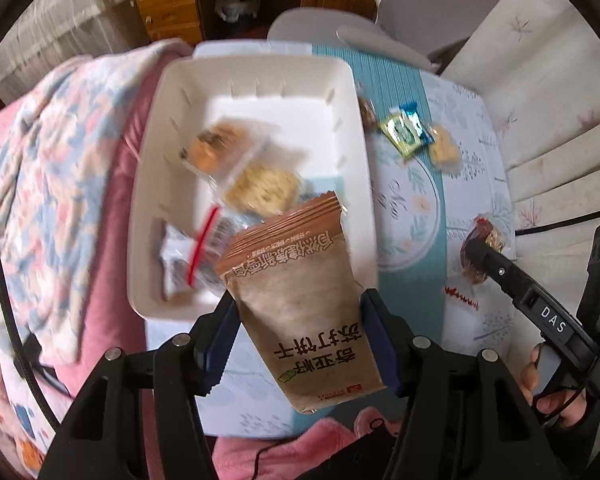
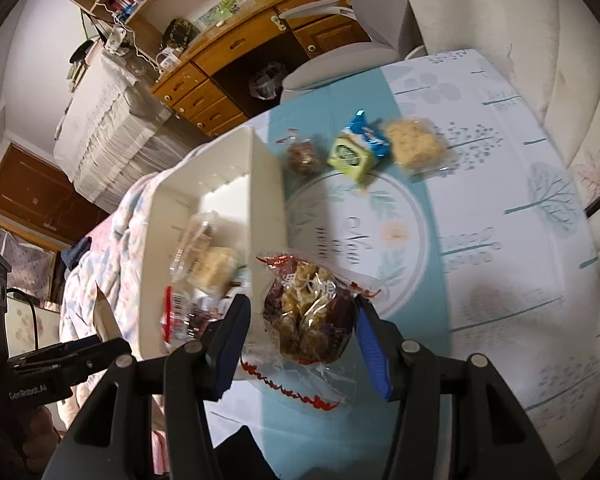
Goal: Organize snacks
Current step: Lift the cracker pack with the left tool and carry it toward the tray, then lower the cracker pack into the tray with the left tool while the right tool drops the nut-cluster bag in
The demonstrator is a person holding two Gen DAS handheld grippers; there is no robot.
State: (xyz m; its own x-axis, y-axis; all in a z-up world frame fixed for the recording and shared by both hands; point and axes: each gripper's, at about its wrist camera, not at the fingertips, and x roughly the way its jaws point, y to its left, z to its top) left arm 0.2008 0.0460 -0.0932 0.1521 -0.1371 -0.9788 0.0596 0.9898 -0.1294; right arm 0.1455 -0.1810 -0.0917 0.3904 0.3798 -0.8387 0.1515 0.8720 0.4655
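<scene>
My left gripper [image 1: 300,336] is clamped across the lower half of a brown cracker pouch [image 1: 296,300]; the pouch hangs over the near edge of the white bin [image 1: 148,184], its sealed top pointing into the bin; my right gripper [image 2: 300,336] is clamped on a clear-wrapped nut-brittle packet [image 2: 312,316], held just beside the bin's right wall, above the table [image 2: 500,240].

The bin already carries several wrapped snacks; three more lie on the table near its far edge, beyond the bin's far right corner: a dark round sweet [image 2: 304,158], a green-and-blue packet [image 2: 356,152] and a pale rice-crisp square [image 2: 414,144].

Handling, as I judge it: both held items look light; the pouch is soft film over brittle crackers, so I grip at mid-body with modest force and avoid crushing; the brittle packet's wrapper looks slick and crinkly, its loose serrated seal unfit to hold by; the solid middle is the sound hold. The rice-crisp square appears crumbly; I would take it by its flat sides.
</scene>
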